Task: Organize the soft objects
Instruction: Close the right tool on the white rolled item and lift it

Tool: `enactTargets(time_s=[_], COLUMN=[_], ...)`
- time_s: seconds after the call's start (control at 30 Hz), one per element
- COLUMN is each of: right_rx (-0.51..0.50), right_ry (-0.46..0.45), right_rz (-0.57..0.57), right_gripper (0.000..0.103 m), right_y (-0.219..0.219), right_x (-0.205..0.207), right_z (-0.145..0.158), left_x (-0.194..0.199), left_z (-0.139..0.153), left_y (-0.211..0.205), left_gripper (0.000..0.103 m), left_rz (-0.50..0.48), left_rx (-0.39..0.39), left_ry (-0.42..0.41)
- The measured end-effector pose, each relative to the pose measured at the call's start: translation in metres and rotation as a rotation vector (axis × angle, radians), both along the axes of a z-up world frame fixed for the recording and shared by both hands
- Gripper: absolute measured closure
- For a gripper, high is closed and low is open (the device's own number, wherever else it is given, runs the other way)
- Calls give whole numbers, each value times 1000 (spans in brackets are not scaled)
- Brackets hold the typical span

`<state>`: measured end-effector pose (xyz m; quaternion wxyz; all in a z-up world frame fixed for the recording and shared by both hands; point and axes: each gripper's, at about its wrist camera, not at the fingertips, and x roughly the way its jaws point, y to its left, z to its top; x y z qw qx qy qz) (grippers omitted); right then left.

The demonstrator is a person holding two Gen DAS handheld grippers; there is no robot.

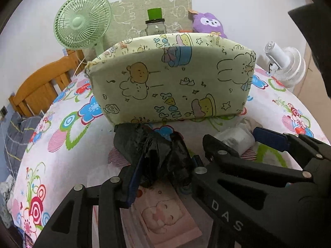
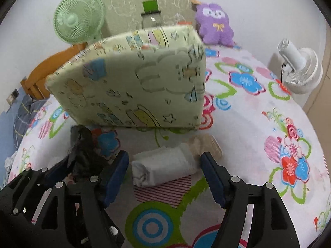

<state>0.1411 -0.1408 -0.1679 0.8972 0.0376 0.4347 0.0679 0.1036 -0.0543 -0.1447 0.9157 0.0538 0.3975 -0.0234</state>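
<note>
Pale green cartoon-print cushion [image 1: 171,78]; black crumpled bag [image 1: 157,155]; white towel roll [image 2: 165,165]; floral bedsheet [image 2: 269,124].

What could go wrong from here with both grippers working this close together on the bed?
1. The left gripper is shut on the black bundle right beside the open right gripper; the two could collide.
2. The right gripper's fingers straddle the rolled white cloth; closing might pinch the floral bedsheet too, or unroll the cloth.
3. The upright cushion stands just behind both; pushing forward could tip it toward the glass jar.
</note>
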Motion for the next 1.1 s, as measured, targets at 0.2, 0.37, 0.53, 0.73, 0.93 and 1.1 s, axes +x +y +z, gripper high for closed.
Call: enactTargets(time_s=[0.2, 0.37, 0.53, 0.73, 0.93, 1.1], right_rx=[-1, 29, 66, 82, 83, 80], right_ry=[-5, -17, -16, -42, -73, -100], right_rz=[-8, 1, 13, 26, 30, 25], right_gripper=[39, 49, 65, 73, 81, 82], right_y=[-1, -3, -5, -3, -2, -4], right_x=[-4, -11, -18, -30, -41, -49], right_z=[0, 4, 11, 21, 34, 47], left_x=[-1, -6, -12, -23, -34, -42], left_z=[0, 4, 10, 18, 30, 41], left_y=[0, 0, 0, 1, 1, 1], left_gripper=[55, 56, 57, 57, 57, 58], left_rz=[-2, -9, -18, -20, -23, -29], left_rx=[-2, -22, -57, -69, -76, -81], left_ry=[6, 2, 2, -19, -49, -76])
